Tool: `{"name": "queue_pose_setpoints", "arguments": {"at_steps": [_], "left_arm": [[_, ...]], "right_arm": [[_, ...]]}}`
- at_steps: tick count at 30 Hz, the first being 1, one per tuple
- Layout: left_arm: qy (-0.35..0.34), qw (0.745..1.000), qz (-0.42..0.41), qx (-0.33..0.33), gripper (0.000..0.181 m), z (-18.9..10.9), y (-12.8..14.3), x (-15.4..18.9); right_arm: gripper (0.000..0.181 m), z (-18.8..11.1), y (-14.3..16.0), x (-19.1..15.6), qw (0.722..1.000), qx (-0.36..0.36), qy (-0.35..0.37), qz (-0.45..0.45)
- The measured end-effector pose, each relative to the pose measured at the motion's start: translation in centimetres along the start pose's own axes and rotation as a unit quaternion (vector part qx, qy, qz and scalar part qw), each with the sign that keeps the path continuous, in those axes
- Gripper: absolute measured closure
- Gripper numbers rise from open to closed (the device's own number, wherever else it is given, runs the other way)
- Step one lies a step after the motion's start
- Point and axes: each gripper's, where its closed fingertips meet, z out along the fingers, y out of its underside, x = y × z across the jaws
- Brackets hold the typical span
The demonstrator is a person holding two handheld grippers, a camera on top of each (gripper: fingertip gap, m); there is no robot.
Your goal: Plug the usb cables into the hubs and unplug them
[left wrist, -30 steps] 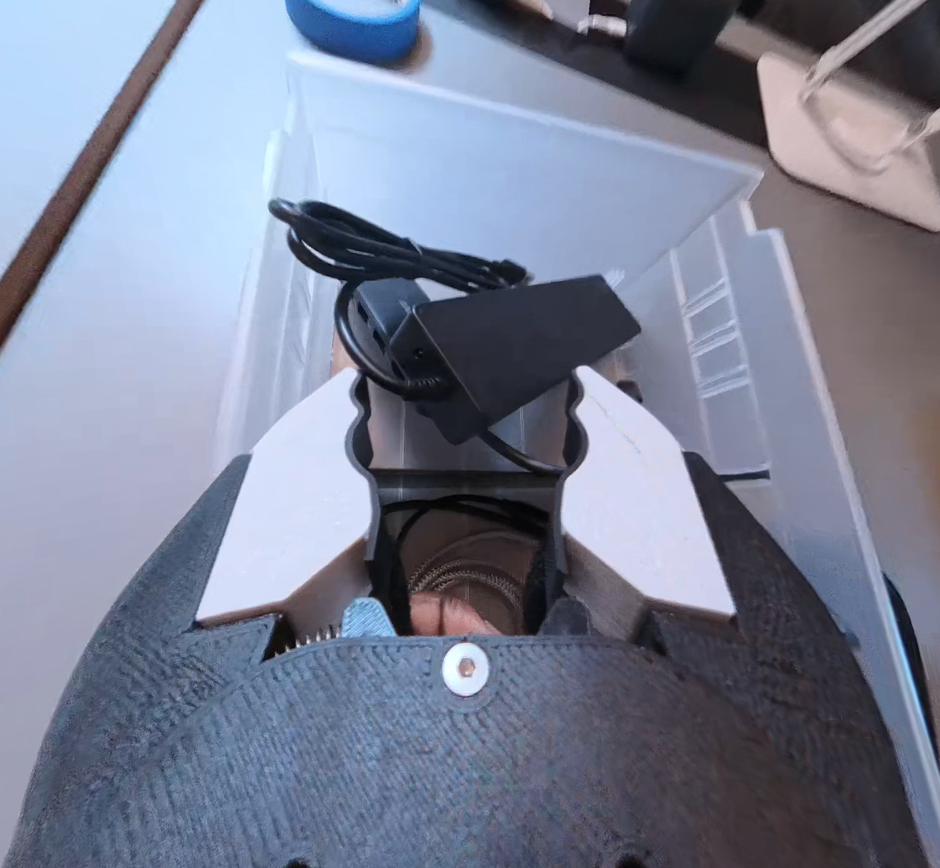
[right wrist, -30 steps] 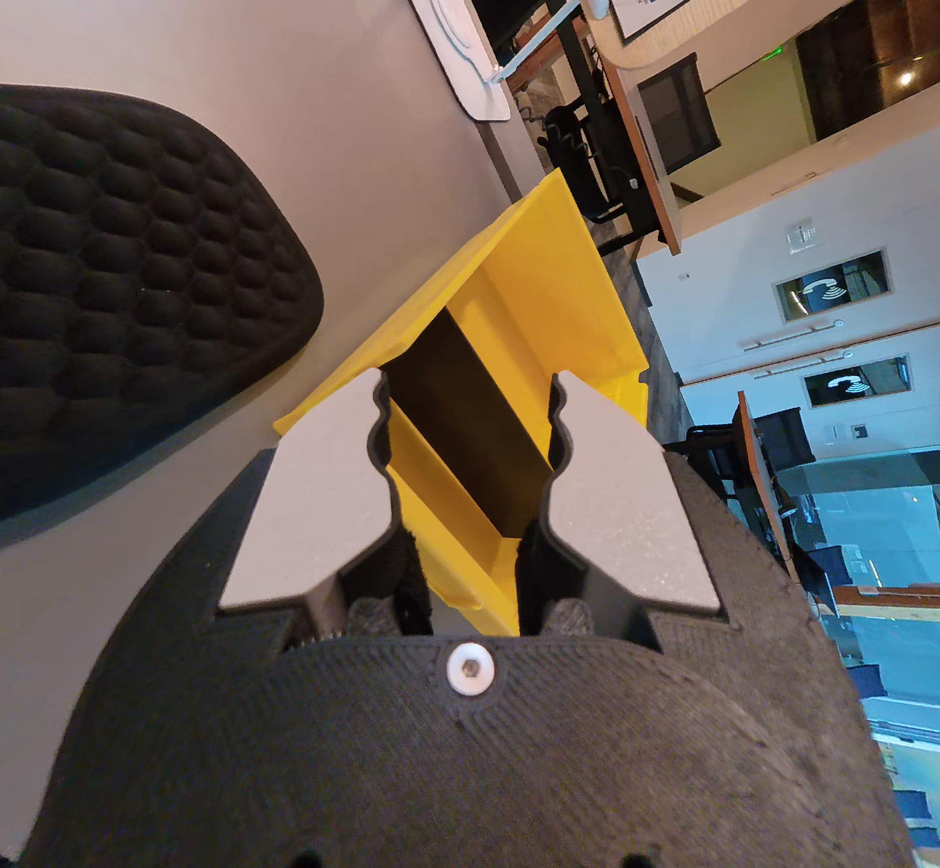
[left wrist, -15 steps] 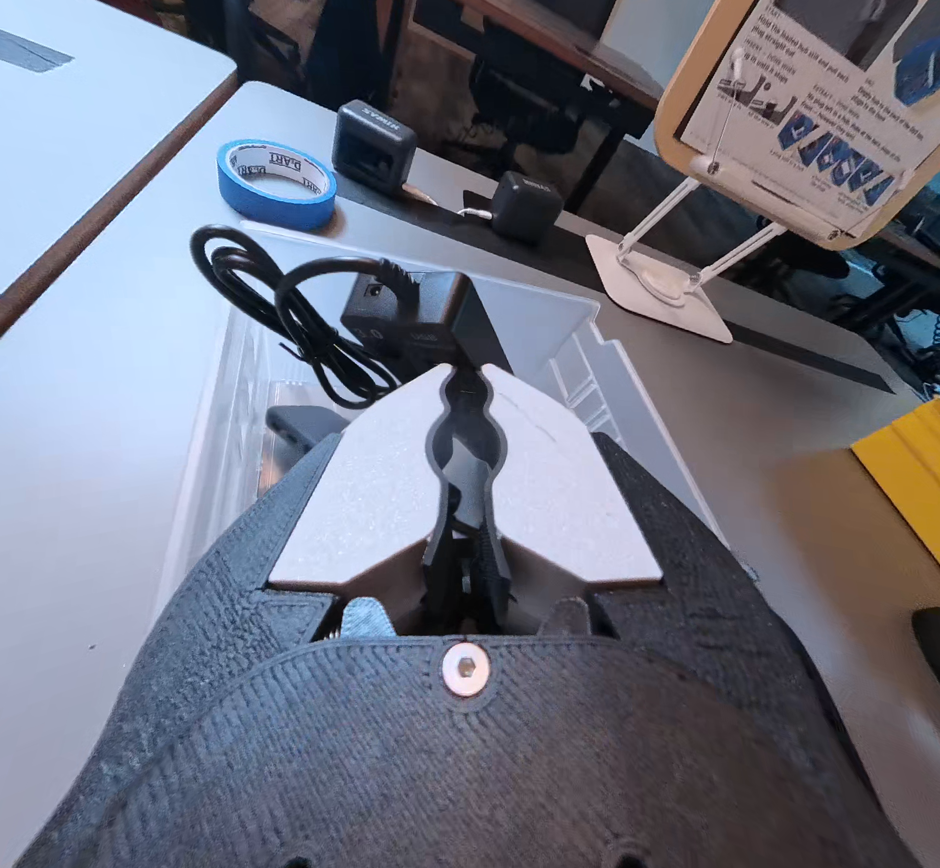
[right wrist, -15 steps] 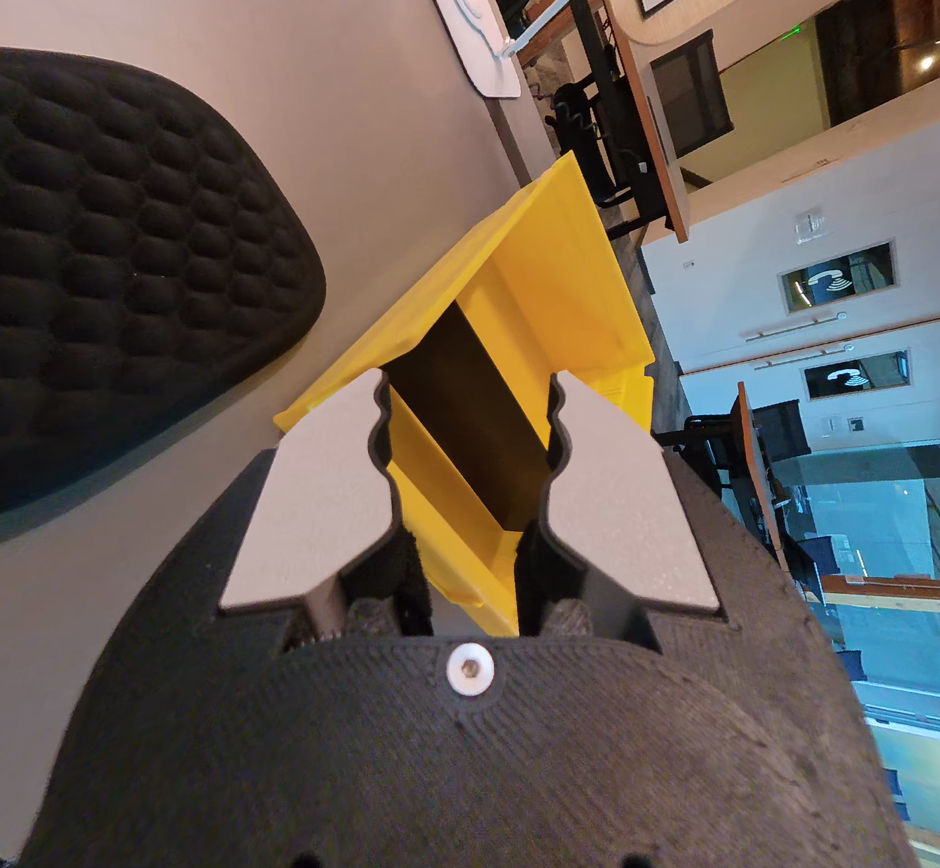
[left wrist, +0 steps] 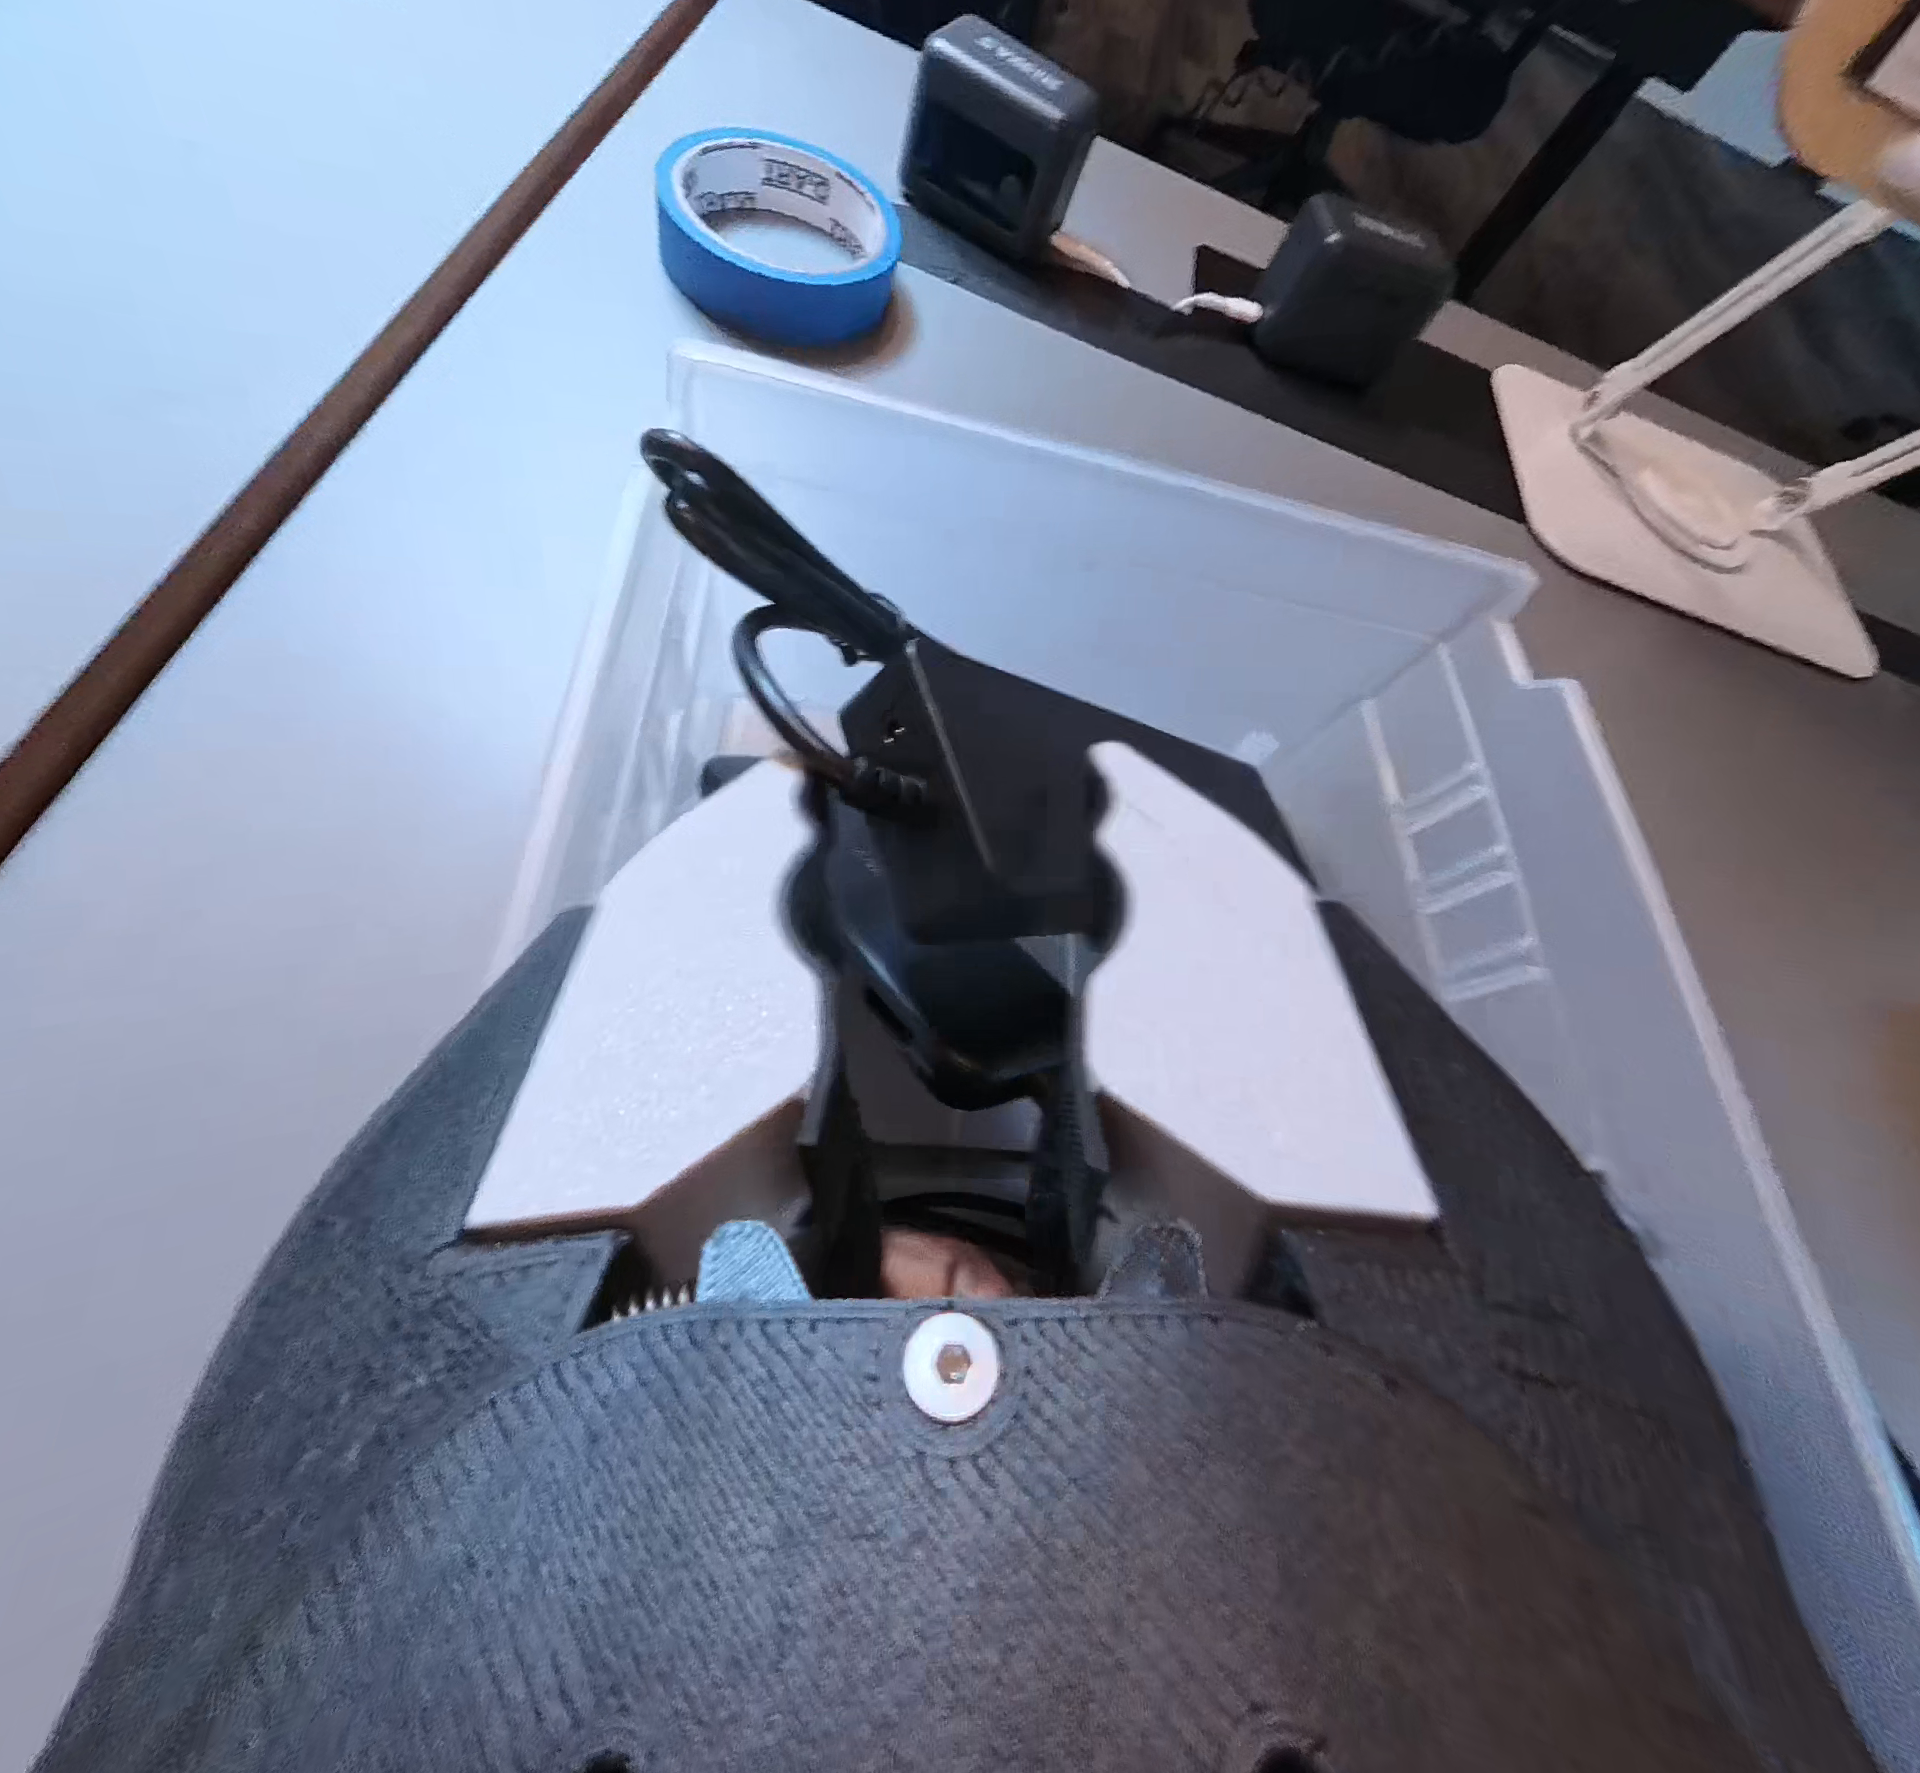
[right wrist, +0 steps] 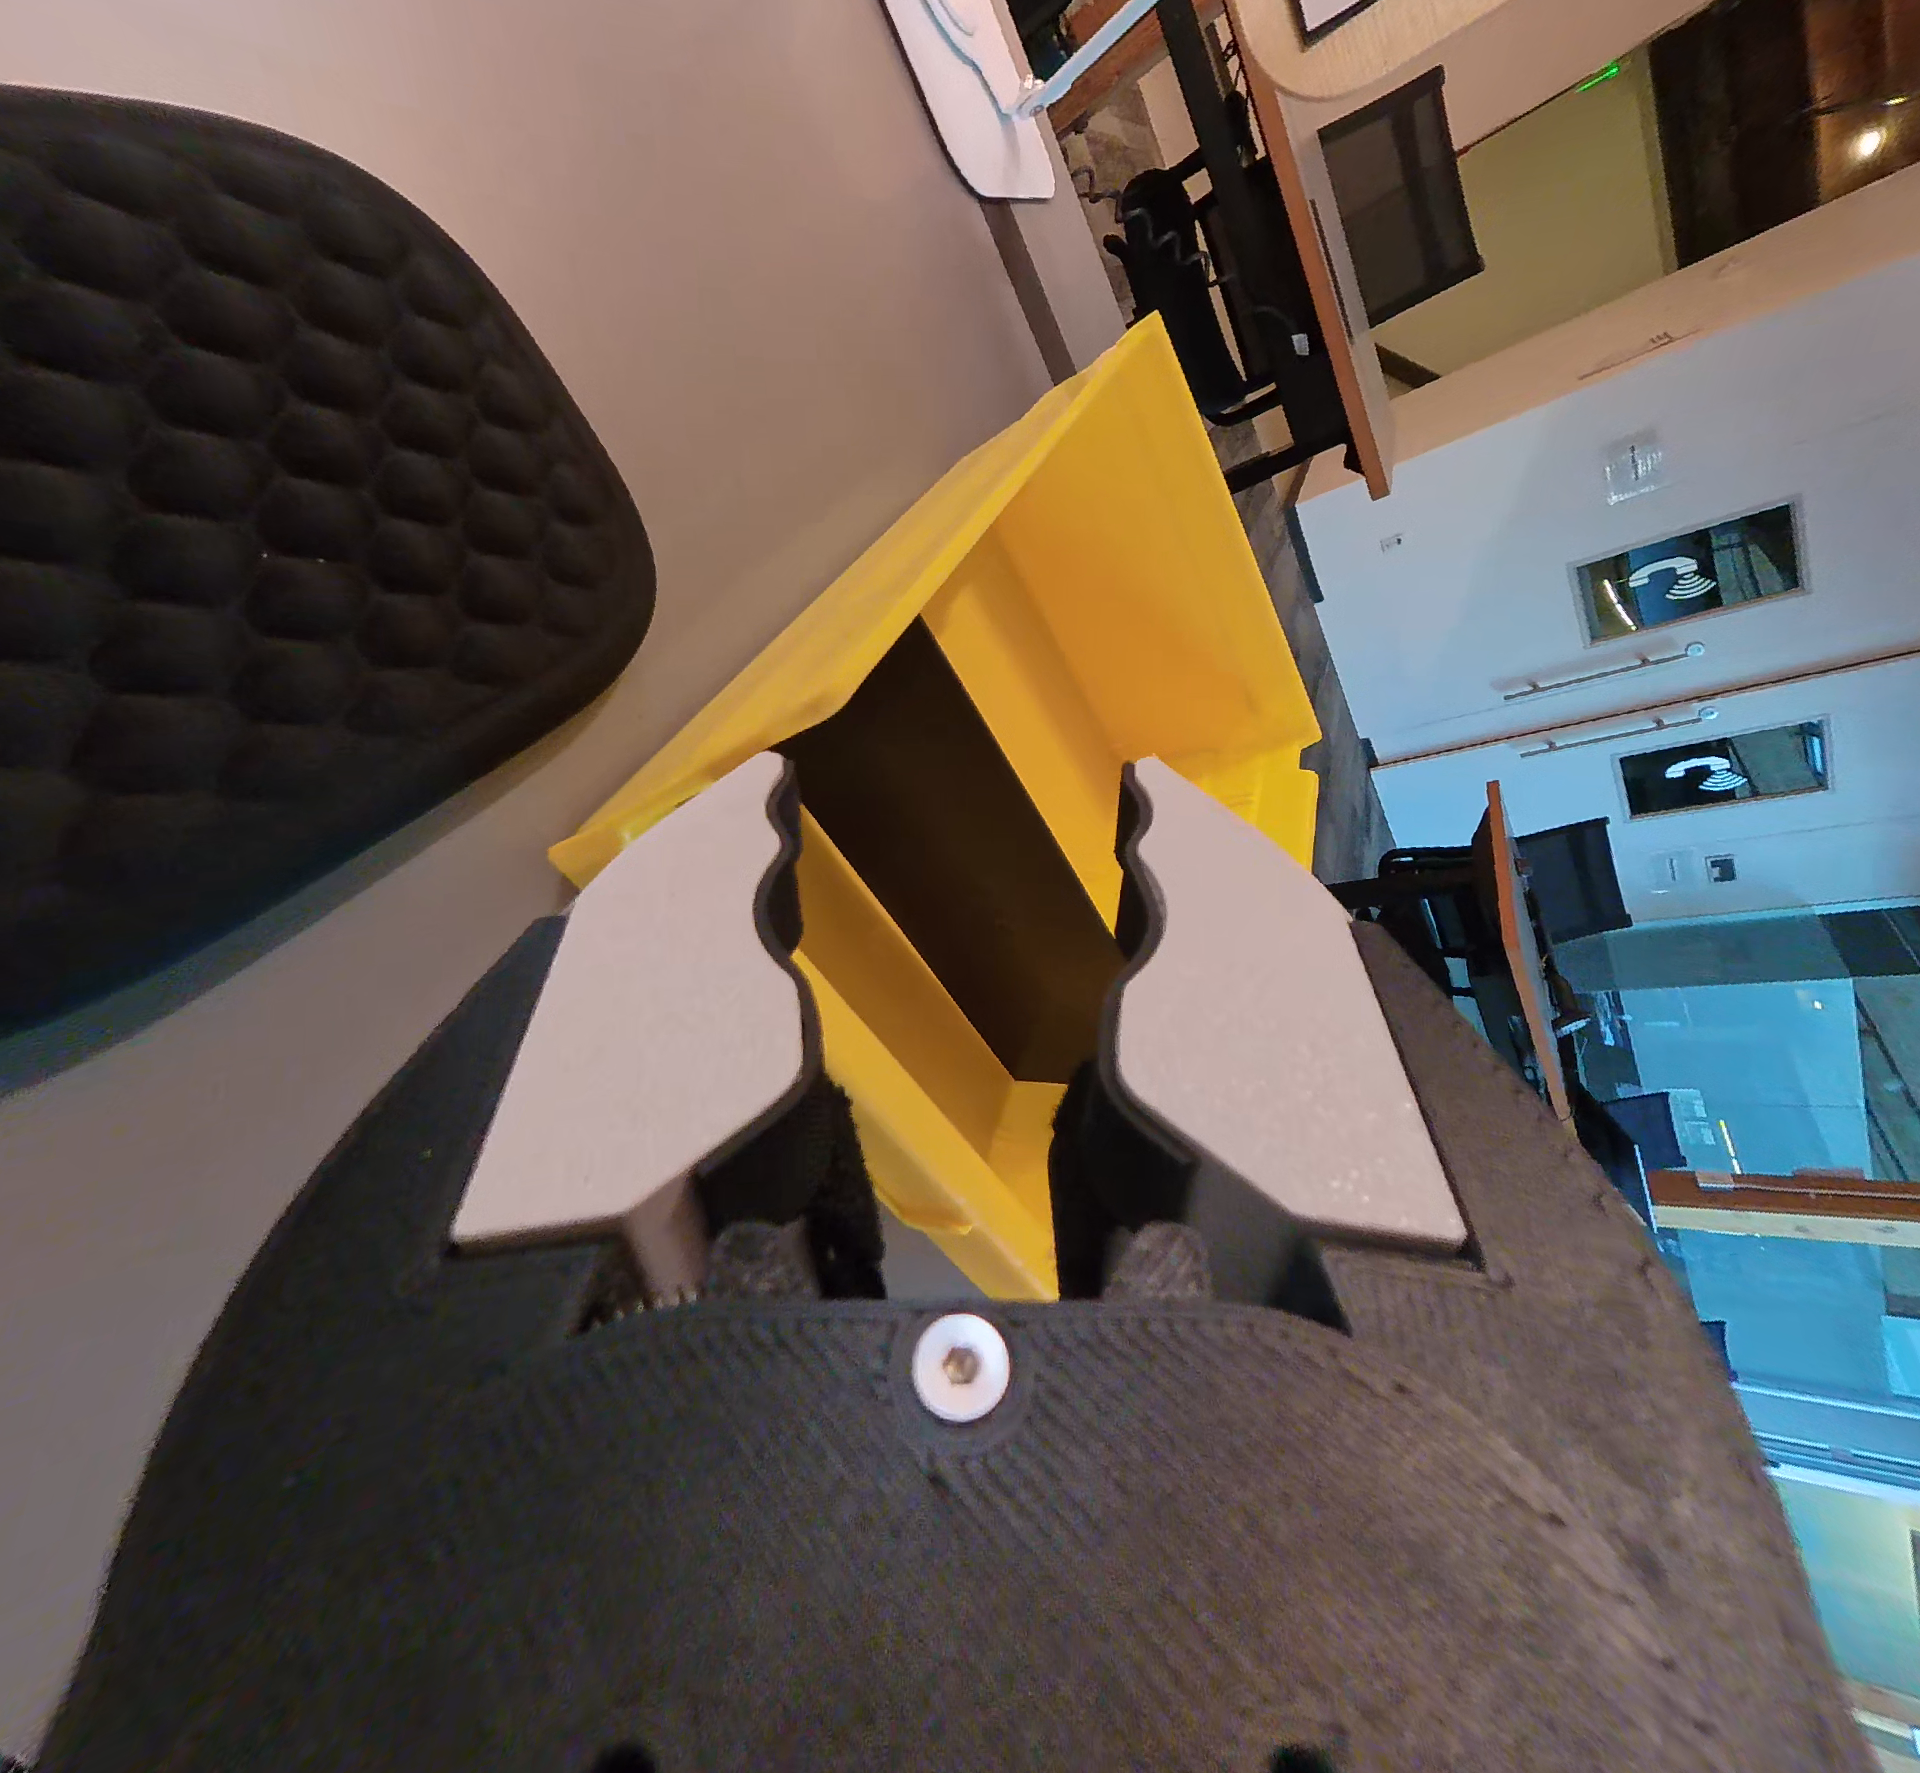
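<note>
My left gripper (left wrist: 951,767) is over the white plastic bin (left wrist: 1039,456). Its jaws stand partly apart with a black USB hub (left wrist: 966,809) wedged between them, touching both fingers. The hub's black cable (left wrist: 748,528) is looped and sticks out past the fingertips above the bin. The picture is blurred by motion. My right gripper (right wrist: 956,773) is open and empty. It hovers at the near end of a yellow bin (right wrist: 1122,580) whose inside looks dark; nothing shows between its fingers.
A blue tape roll (left wrist: 774,237), two small black boxes (left wrist: 992,134) (left wrist: 1351,289) and a white stand base (left wrist: 1683,560) lie behind the white bin. A second table (left wrist: 260,113) adjoins at the left. A black padded mat (right wrist: 260,476) lies left of the yellow bin. My right fingertips sit around 65 centimeters from my left ones.
The left gripper closed on the hub and lifted it, then tilted back down over the bin; its jaws now stand wider and the hub sits deeper between them. The right gripper barely moved.
</note>
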Motion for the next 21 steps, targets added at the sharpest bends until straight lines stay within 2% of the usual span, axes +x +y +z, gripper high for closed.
{"name": "queue_pose_setpoints", "arguments": {"at_steps": [4,7,10,13,17,21], "left_arm": [[0.053,0.998,-0.013,0.028,0.149,0.0,-0.8,0.6],[0.145,0.982,0.003,0.12,0.156,-1.9,-2.7,3.4],[0.16,0.966,0.07,0.193,0.157,-4.1,-4.1,5.7],[0.174,0.938,0.138,0.265,0.158,-7.0,-5.6,8.6],[0.165,0.887,0.238,0.36,0.158,-11.6,-7.6,12.6],[0.189,0.847,0.283,0.409,0.157,-15.5,-8.5,16.7]], "right_arm": [[0.123,0.1,0.3,0.0,1.0,-0.009,0.001,-0.006],[0.123,0.1,0.3,0.2,1.0,-0.014,0.005,-0.012],[0.124,0.0,-0.3,0.4,1.0,-0.004,0.012,-0.013],[0.125,-0.3,-0.6,0.7,1.0,0.001,0.021,-0.016],[0.126,-0.7,-1.1,1.2,0.999,0.004,0.034,-0.018],[0.125,-1.2,-1.4,2.0,0.998,0.007,0.054,-0.005]]}}
